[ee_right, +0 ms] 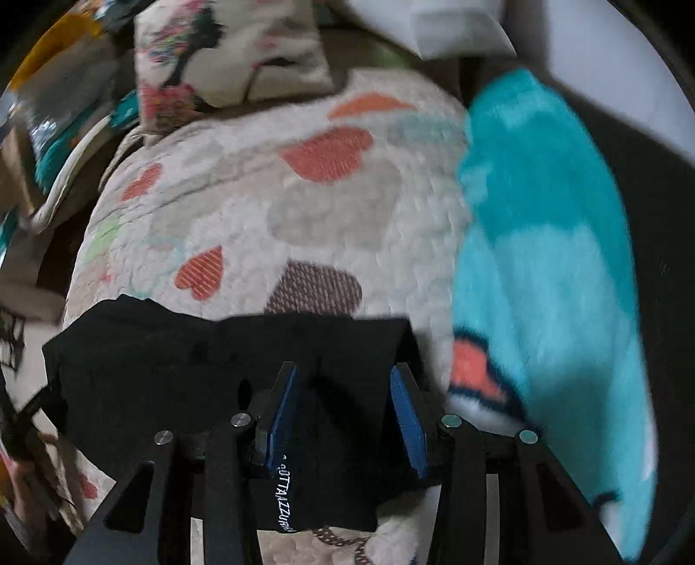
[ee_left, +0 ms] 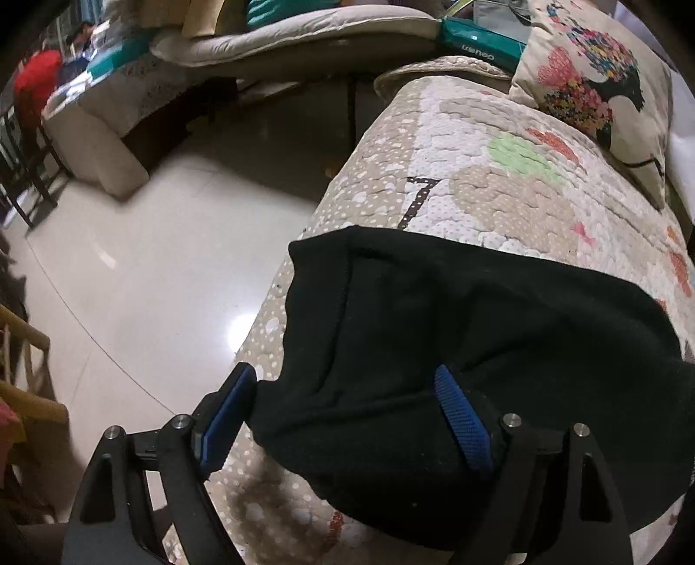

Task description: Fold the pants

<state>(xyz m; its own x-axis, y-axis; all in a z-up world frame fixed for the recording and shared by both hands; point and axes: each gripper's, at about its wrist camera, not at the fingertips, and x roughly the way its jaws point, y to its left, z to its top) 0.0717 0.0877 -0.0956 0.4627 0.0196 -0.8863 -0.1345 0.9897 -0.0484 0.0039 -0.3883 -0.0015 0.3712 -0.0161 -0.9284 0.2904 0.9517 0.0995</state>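
Note:
The black pants point(ee_left: 478, 330) lie folded on a quilted sofa cover point(ee_left: 499, 182) with hearts and dots. My left gripper point(ee_left: 347, 391) is open, its blue pads spread wide around the near left edge of the pants. In the right wrist view the pants point(ee_right: 173, 360) stretch across the lower frame, with white lettering on a near fold. My right gripper point(ee_right: 343, 382) is open, its blue pads standing on either side of a fold of black cloth without pinching it.
A patterned cushion point(ee_left: 595, 87) leans at the back of the sofa. A teal fleece blanket point(ee_right: 556, 269) lies right of the pants. The shiny tiled floor point(ee_left: 152, 269) drops off left of the seat edge. A second sofa point(ee_left: 269, 39) stands beyond.

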